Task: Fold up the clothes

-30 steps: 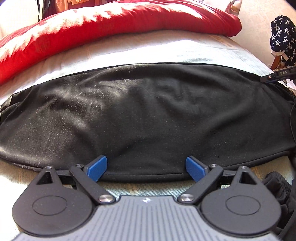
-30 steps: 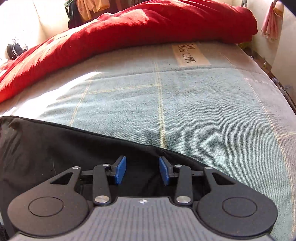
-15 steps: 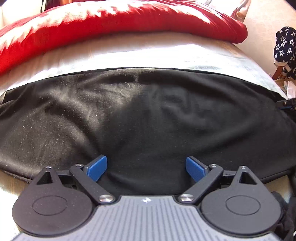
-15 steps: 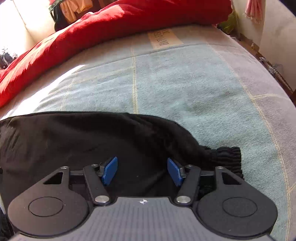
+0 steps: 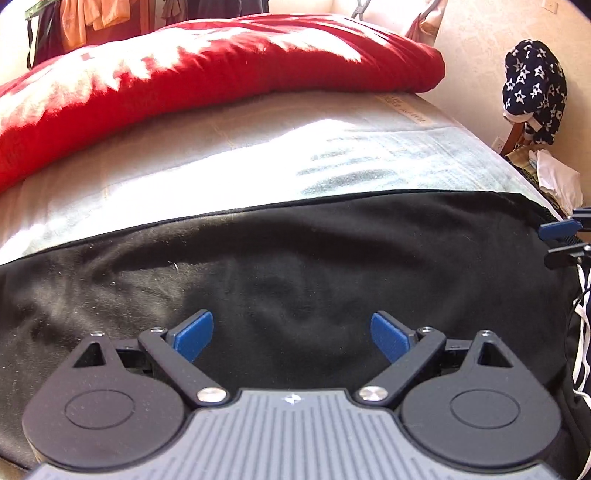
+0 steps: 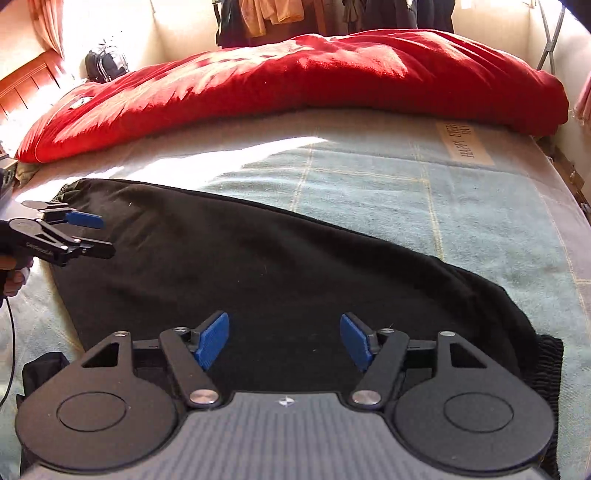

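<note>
Left gripper (image 5: 291, 332) — black linkage, blue pads — sits low in its frame, jaws spread wide, nothing between them. Right gripper (image 6: 284, 339) is opening, likewise empty.

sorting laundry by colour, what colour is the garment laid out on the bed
Black garment, plain, no pattern; clearest in the right wrist view.

Your black garment (image 6: 280, 266) runs under the right gripper (image 6: 284, 341) body, so its near hem is hidden in the right wrist view, & in the left wrist view it's cut off at the left edge. The left gripper (image 6: 86, 230) is only half in frame at the left edge of that right view, w/ your hand (image 6: 13, 278) mostly cropped. Clothes on the back rail (image 6: 273, 13) are too dark & clipped at the top to ID, & the bed label (image 6: 466, 142) text is only partly legible.
</note>
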The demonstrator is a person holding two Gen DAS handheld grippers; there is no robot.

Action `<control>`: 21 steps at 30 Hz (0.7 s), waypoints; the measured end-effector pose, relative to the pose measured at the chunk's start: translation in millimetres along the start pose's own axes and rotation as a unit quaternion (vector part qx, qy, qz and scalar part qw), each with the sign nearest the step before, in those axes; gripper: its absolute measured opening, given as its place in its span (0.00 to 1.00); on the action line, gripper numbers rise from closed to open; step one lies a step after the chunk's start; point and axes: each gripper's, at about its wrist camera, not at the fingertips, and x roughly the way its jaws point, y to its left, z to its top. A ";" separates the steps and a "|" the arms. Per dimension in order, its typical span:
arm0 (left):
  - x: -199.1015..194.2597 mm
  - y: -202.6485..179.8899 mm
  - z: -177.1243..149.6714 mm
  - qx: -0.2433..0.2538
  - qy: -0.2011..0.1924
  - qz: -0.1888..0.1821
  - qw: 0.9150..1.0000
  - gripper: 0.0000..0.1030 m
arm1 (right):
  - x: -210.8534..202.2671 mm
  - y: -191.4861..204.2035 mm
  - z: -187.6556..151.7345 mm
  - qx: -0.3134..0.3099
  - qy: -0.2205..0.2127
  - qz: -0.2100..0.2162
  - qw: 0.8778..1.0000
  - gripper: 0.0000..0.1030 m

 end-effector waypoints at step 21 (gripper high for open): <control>-49.5 -27.8 -38.8 0.007 -0.035 0.048 0.998 0.90 | -96.7 -40.5 -101.0 0.199 -0.095 -0.037 0.975 0.73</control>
